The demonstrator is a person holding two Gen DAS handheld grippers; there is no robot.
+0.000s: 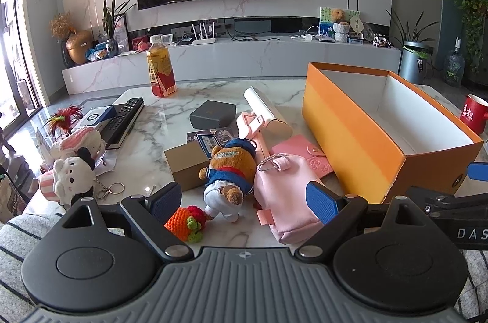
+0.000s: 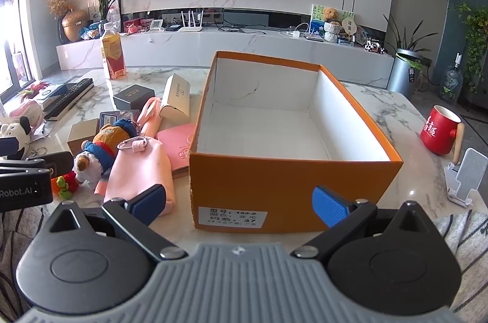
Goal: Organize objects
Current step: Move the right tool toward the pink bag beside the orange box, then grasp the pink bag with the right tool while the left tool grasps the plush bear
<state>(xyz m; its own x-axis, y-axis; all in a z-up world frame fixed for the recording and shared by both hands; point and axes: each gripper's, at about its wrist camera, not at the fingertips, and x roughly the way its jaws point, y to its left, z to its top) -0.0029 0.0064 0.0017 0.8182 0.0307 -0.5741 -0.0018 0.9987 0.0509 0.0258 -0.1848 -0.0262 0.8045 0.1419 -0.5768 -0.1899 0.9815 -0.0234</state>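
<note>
The orange box [image 2: 283,186] stands open and empty on the marble table [image 2: 396,109], with the pink pouch [image 1: 286,195], pink wallet [image 1: 305,154] and bear plush [image 1: 228,170] just to its left. The left gripper [image 1: 244,201] hangs over the pouch and bear, jaws wide apart, holding nothing. The right gripper [image 2: 241,204] faces the box's labelled end, equally wide and empty. The crocheted toy [image 1: 186,221] is partly hidden behind a left finger.
</note>
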